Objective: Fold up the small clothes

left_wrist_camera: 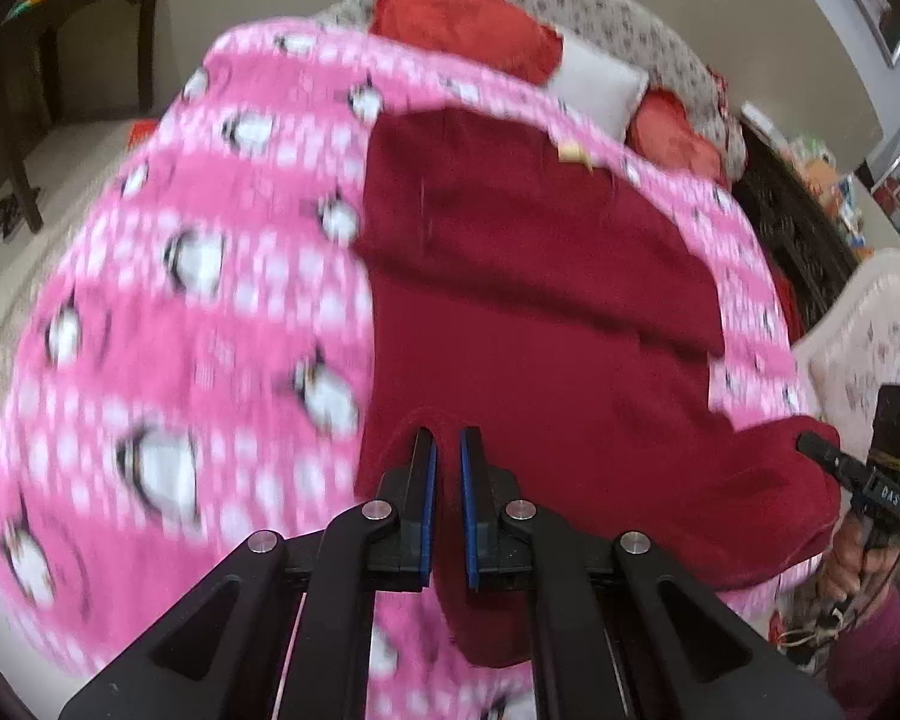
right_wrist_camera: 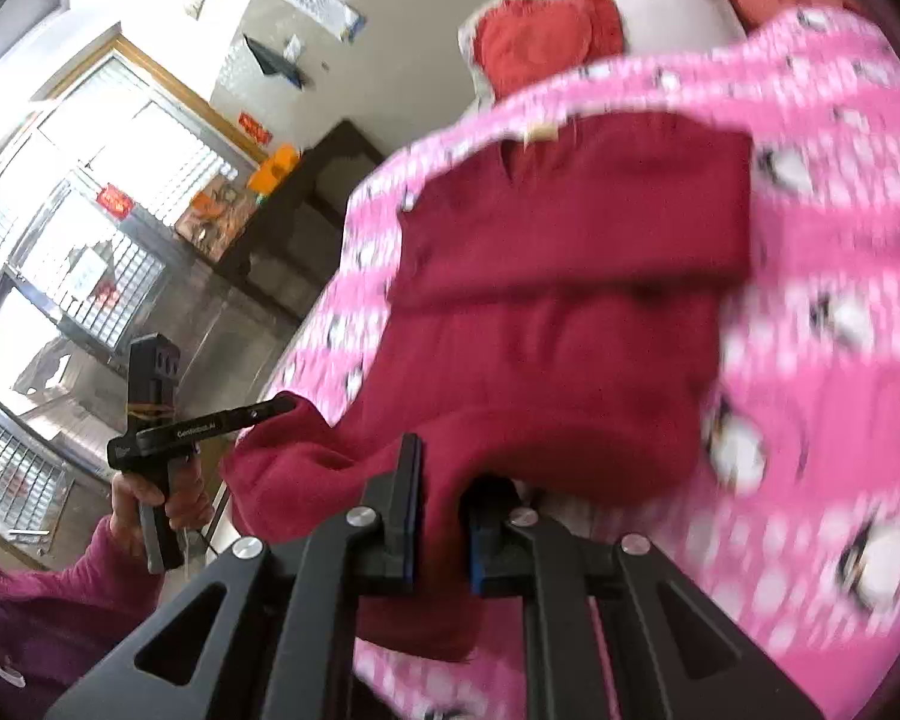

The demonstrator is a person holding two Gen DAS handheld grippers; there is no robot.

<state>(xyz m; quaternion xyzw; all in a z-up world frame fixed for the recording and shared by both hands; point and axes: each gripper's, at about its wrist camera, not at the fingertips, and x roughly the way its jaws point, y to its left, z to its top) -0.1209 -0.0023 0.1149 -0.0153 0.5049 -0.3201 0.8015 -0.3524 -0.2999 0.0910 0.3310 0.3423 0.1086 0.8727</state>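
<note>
Bed w/ pink penguin blanket [left_wrist_camera: 210,276] carries everything; headboard end has red cushions [left_wrist_camera: 462,12] + a white pillow [left_wrist_camera: 600,84]. Dark table [left_wrist_camera: 90,30] stands off the bed's far side, window grilles [right_wrist_camera: 60,210] behind it in the right wrist view.

Task item: dark red sweater [left_wrist_camera: 540,276], lying mid-blanket, collar w/ a small tag [left_wrist_camera: 576,153] toward the headboard end, a fold already across the chest. Its near hem is off the blanket, bunched up at both near corners toward the bed's foot edge.

Left gripper [left_wrist_camera: 448,456]: clenched on one hem corner, red knit squeezed betw the blue pads. Right gripper [right_wrist_camera: 441,480]: also grasping the hem, thick wad of fabric betw its jaws, so they sit a bit apart. Each shows in the other's view out at the side, tip buried in the sweater; a hand [right_wrist_camera: 150,498] in a magenta sleeve holds the left one.

Judgement: looks like the bottom-to-collar fold is in hand, hem to be carried over to the headboard end.

Risks:
- right grip is a fat bunch, prob uneven layers; a layer could slip out mid-carry and the hem would sag on that side
- if the two hands don't travel evenly, fold line goes skewed vs the collar
- knit could drag the blanket or undo the existing chest fold if the hem is pulled low across it
- frames are blurry, so can't tell if both layers are caught
</note>
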